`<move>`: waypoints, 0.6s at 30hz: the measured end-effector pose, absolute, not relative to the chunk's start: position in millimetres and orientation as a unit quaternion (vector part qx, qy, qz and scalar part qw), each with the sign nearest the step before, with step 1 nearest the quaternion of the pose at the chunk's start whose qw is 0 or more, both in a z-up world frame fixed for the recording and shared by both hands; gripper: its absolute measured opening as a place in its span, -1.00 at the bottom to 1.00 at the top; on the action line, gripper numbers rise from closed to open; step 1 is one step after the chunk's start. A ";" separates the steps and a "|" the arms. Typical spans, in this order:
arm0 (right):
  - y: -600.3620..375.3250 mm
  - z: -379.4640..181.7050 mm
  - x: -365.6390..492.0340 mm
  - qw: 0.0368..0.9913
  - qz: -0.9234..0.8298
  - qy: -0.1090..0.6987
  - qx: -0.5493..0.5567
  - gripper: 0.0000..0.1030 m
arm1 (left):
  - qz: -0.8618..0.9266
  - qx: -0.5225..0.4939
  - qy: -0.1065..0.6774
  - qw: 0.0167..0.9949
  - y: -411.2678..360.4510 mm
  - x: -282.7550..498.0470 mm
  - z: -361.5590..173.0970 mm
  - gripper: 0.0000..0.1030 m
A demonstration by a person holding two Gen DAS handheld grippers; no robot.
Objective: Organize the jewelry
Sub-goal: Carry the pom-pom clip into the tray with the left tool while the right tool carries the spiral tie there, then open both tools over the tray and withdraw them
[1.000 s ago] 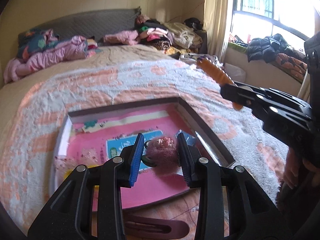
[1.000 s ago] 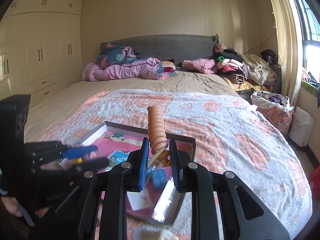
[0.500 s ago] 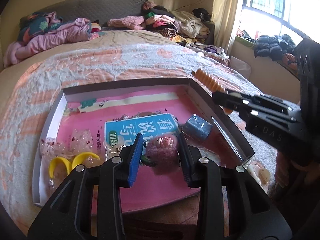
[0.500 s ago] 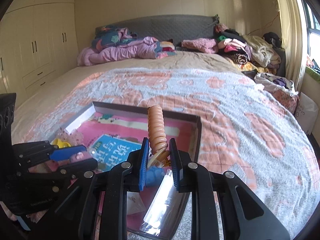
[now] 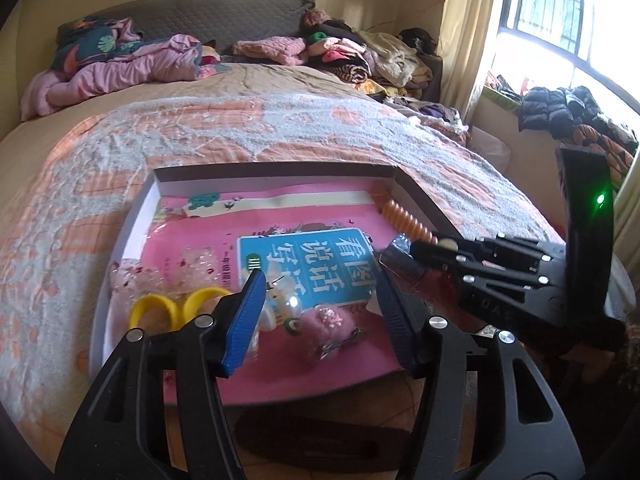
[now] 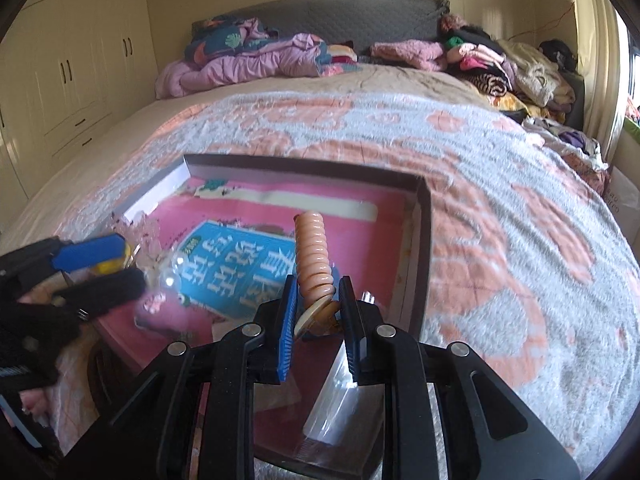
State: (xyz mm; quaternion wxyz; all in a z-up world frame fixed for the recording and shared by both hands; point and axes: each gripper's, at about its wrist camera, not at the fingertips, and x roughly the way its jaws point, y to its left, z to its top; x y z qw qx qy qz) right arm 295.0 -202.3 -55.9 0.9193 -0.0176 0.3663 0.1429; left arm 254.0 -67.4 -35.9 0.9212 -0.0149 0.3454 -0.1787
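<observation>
Two views, and I start with the one from my left wrist. My left claw (image 5: 320, 312) hangs over a shallow rectangular box (image 5: 276, 170) with dark outer walls and a white inner lining, lying on a nubbly pink-and-grey blanket (image 5: 200, 128). Its floor is a glossy pink printed sheet with a blue label (image 5: 316, 268) of white characters. My blue ribbed pads stand well apart and are opening; a fuzzy pink hair ornament (image 5: 326, 326) with a small wire clip lies on the pink sheet between them, touching neither pad. Just to its left sit some clear, pearly beads (image 5: 280, 308), and further left two smooth yellow rings (image 5: 180, 308) side by side, beside a crinkly clear wrapper. At the right, my right claw (image 5: 416, 246) reaches in over the box, with a ridged orange spiral hair clip (image 5: 406, 222) sticking out of its tip toward the far right corner.

From my right wrist, my right claw (image 6: 318, 304) is closed tight on the base of that spiral hair clip (image 6: 314, 256): a soft peach coil, ribbed, standing up from the pads, with a flat amber piece pinched below it. It hovers over the right half of the box (image 6: 424, 240), near the right wall. At the left edge my left claw (image 6: 96, 276) shows blurred, its jaws parted above the beads and the fuzzy pink ornament (image 6: 160, 314).
</observation>
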 end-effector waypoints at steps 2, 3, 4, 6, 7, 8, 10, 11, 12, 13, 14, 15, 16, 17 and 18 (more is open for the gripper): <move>-201.2 -56.1 292.1 0.919 0.144 0.368 -0.018 -0.59 | -0.174 -0.027 0.341 0.923 -61.9 250.0 -33.4 0.00; -200.6 -55.9 290.4 0.918 0.143 0.369 -0.019 -0.59 | -0.172 -0.032 0.340 0.924 -59.7 248.4 -32.1 0.01; -200.2 -55.7 288.8 0.918 0.143 0.369 -0.019 -0.59 | -0.169 -0.036 0.337 0.926 -57.4 246.0 -30.7 0.02; -200.4 -53.8 285.1 0.921 0.142 0.363 -0.016 -0.54 | -0.163 -0.040 0.331 0.928 -53.7 242.5 -27.6 0.06; -201.2 -52.8 283.0 0.922 0.140 0.361 -0.015 -0.50 | -0.160 -0.042 0.329 0.930 -51.9 239.9 -25.5 0.09; -202.7 -50.4 278.6 0.924 0.140 0.356 -0.012 -0.43 | -0.158 -0.043 0.327 0.931 -50.7 237.9 -24.1 0.09; -206.0 -44.5 270.4 0.929 0.136 0.343 -0.007 -0.33 | -0.155 -0.050 0.321 0.933 -47.8 232.4 -18.9 0.14; -207.8 -41.3 266.3 0.932 0.133 0.337 -0.005 -0.27 | -0.154 -0.051 0.317 0.935 -47.0 229.4 -16.1 0.15; -209.2 -37.5 261.6 0.935 0.131 0.330 -0.003 -0.25 | -0.153 -0.051 0.314 0.936 -46.0 227.5 -14.2 0.16; -210.7 -34.5 257.6 0.937 0.130 0.325 -0.001 -0.24 | -0.152 -0.050 0.310 0.937 -45.4 224.9 -11.5 0.18; -212.4 -31.5 254.5 0.938 0.129 0.321 0.000 -0.20 | -0.151 -0.049 0.304 0.939 -45.0 221.2 -7.9 0.20; -214.3 -27.9 250.0 0.940 0.127 0.316 0.001 -0.11 | -0.150 -0.050 0.302 0.940 -44.8 219.2 -5.4 0.21; -215.9 -24.8 245.7 0.942 0.125 0.310 0.002 -0.08 | -0.150 -0.052 0.299 0.941 -43.9 216.1 -2.2 0.23; -217.3 -21.8 242.0 0.944 0.124 0.306 0.003 -0.06 | -0.149 -0.052 0.296 0.942 -43.6 213.4 0.6 0.23; -218.6 -18.2 238.3 0.945 0.123 0.302 0.004 -0.03 | -0.147 -0.052 0.294 0.943 -43.1 211.6 2.6 0.23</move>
